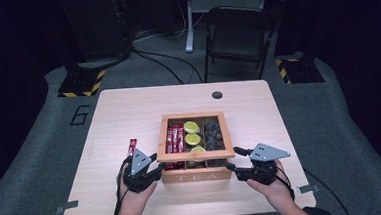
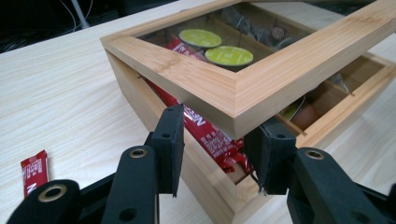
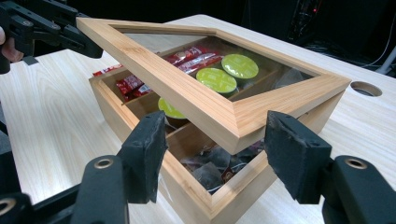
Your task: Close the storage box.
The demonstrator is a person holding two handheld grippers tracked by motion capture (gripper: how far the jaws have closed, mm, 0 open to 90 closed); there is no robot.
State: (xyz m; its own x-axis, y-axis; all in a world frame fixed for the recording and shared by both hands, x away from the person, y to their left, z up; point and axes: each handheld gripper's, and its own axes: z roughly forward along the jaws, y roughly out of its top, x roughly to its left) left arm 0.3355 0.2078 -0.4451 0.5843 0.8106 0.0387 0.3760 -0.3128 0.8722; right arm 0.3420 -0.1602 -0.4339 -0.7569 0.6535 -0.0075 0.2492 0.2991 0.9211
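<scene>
A wooden tea box (image 1: 196, 176) stands at the table's middle front. Its glass-paned lid (image 1: 191, 116) hangs tilted, with the front edge raised above the box. Inside lie red sachets (image 1: 174, 138), green capsules (image 1: 192, 132) and dark tea bags (image 1: 213, 133). My left gripper (image 1: 157, 164) is at the lid's front left corner (image 2: 236, 116), which sits between the jaws (image 2: 219, 144) with a gap at the pads. My right gripper (image 1: 231, 158) is at the front right corner (image 3: 233, 126). That corner also sits between the spread jaws (image 3: 217, 149), and both pads stand clear of the wood.
One loose red sachet (image 1: 131, 146) lies on the table left of the box, beside my left hand. A round cable hole (image 1: 217, 94) sits near the far edge. A folding chair (image 1: 239, 32) and stands are on the floor beyond.
</scene>
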